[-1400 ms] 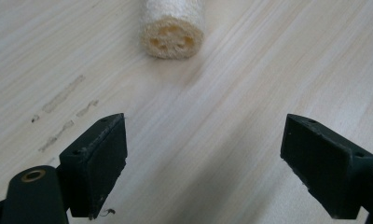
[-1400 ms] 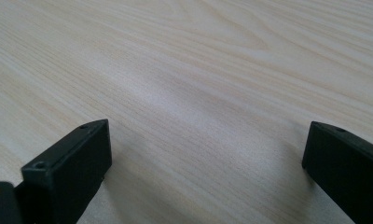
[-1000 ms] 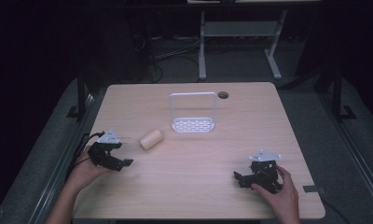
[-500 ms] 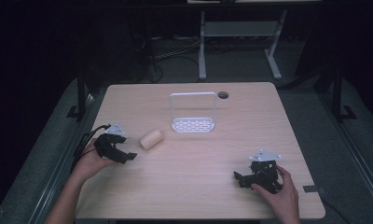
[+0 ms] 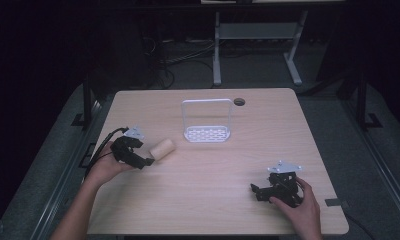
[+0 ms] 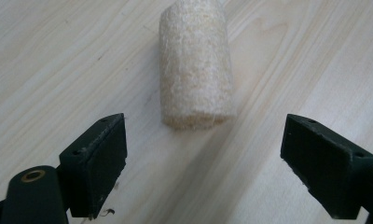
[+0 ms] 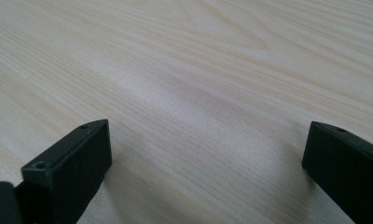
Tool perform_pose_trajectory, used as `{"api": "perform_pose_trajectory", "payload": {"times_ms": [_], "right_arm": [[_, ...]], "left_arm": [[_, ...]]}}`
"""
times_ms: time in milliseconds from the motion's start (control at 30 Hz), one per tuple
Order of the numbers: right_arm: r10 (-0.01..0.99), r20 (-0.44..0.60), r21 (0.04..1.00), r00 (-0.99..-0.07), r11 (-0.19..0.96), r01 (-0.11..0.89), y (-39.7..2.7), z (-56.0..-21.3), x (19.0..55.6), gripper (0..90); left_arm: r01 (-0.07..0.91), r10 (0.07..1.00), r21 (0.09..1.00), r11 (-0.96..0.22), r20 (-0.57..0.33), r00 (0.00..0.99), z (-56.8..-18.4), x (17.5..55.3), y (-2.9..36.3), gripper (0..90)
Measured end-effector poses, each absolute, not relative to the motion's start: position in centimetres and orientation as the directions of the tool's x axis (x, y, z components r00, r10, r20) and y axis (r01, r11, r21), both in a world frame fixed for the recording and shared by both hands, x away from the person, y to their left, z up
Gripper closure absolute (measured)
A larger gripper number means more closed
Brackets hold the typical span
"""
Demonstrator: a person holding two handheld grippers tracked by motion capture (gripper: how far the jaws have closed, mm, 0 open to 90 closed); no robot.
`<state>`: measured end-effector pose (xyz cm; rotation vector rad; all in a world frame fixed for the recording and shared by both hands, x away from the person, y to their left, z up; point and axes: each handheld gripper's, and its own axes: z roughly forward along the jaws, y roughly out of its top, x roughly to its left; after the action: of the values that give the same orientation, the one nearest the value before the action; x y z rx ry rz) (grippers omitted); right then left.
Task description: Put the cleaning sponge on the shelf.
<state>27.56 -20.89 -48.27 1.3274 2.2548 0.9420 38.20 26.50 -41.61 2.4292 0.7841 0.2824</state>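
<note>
A pale, rough loofah-like cylinder (image 5: 162, 148) lies on its side on the wooden table (image 5: 248, 150), left of centre. My left gripper (image 5: 147, 161) points at it from the left, open, its tips close to the cylinder's near end. In the left gripper view the cylinder (image 6: 196, 65) lies just ahead of the gap, between the lines of the two jaws, untouched. My right gripper (image 5: 255, 190) rests low near the table's front right, open, with bare wood between its jaws (image 7: 208, 154).
A white wire-framed rack with a perforated base (image 5: 207, 132) stands at the table's middle back. A dark round grommet hole (image 5: 239, 102) sits near the far edge. Table legs and cables lie on the dark floor beyond.
My left gripper has moved forward and to the right, up to the cylinder. The right gripper has stayed in place.
</note>
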Motion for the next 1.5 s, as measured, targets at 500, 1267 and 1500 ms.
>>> {"api": "perform_pose_trajectory", "payload": {"times_ms": [500, 1267, 1500], "right_arm": [[0.869, 0.027, 0.7, -0.495, 0.337, 0.63, -20.9, -48.3, 27.6, 0.9], [0.869, 0.027, 0.7, -0.495, 0.337, 0.63, -20.9, -48.3, 27.6, 0.9], [0.869, 0.027, 0.701, -0.494, 0.336, 0.629, -20.9, -48.3, 27.6, 0.9]], "left_arm": [[0.48, 0.585, 0.565, -0.671, 0.006, 0.811, -42.4, 40.2, 24.1, 14.1], [0.494, 0.601, 0.565, -0.661, 0.004, 0.8, -44.9, 42.0, 22.4, 14.6], [0.507, 0.61, 0.551, -0.663, 0.005, 0.792, -45.1, 42.1, 22.4, 21.2]]}}
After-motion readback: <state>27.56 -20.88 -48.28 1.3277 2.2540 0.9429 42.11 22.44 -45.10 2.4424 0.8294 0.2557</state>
